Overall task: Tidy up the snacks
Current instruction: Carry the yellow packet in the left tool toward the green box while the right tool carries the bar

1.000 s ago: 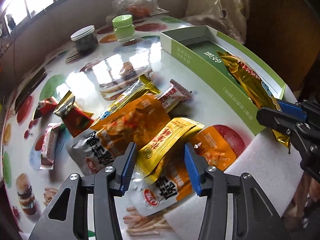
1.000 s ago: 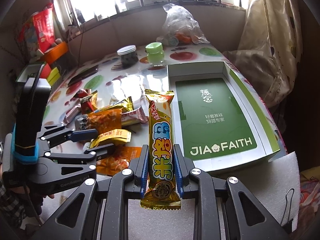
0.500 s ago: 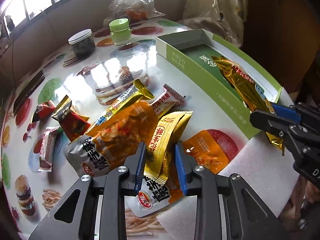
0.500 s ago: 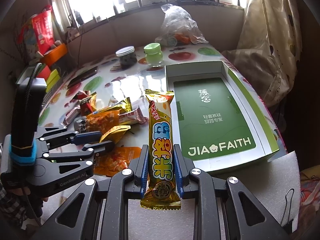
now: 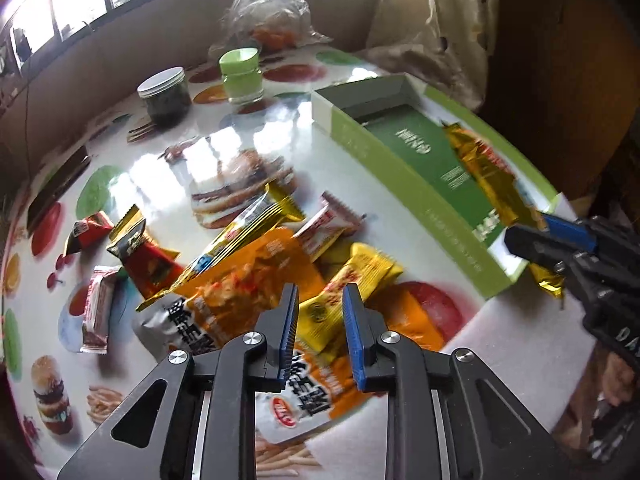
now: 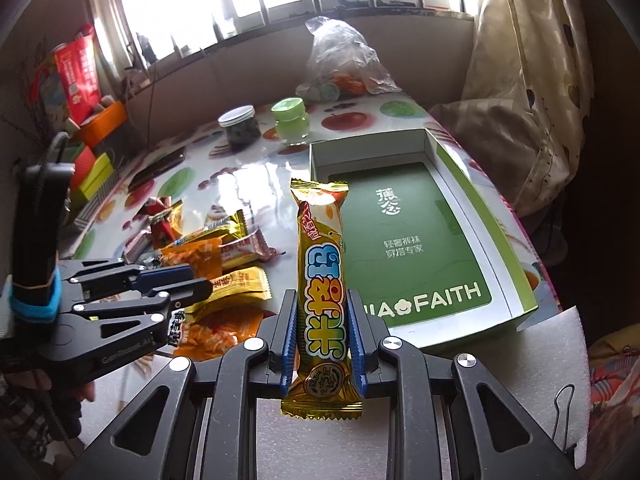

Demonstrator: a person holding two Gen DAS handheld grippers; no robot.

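Note:
My right gripper (image 6: 322,316) is shut on a long gold snack bar (image 6: 320,280) and holds it over the near left edge of the open green box (image 6: 500,236). The bar (image 5: 486,168) and right gripper (image 5: 548,236) also show in the left wrist view, at the box (image 5: 384,148). My left gripper (image 5: 320,312) is shut on a small yellow snack packet (image 5: 344,288), above the pile of orange snack bags (image 5: 240,280). In the right wrist view the left gripper (image 6: 196,280) grips that packet (image 6: 240,280).
Loose snacks lie on the fruit-print table (image 5: 132,176): a gold bar (image 5: 244,228), a pink wafer (image 5: 328,228), red packets (image 5: 148,260). A dark jar (image 5: 166,96), a green-lidded jar (image 5: 240,76) and a plastic bag (image 5: 268,16) stand at the back. White foam (image 5: 520,344) lies near.
My left gripper closed from open onto the yellow packet and has lifted it slightly. The right gripper keeps the gold bar, moving a little nearer the box.

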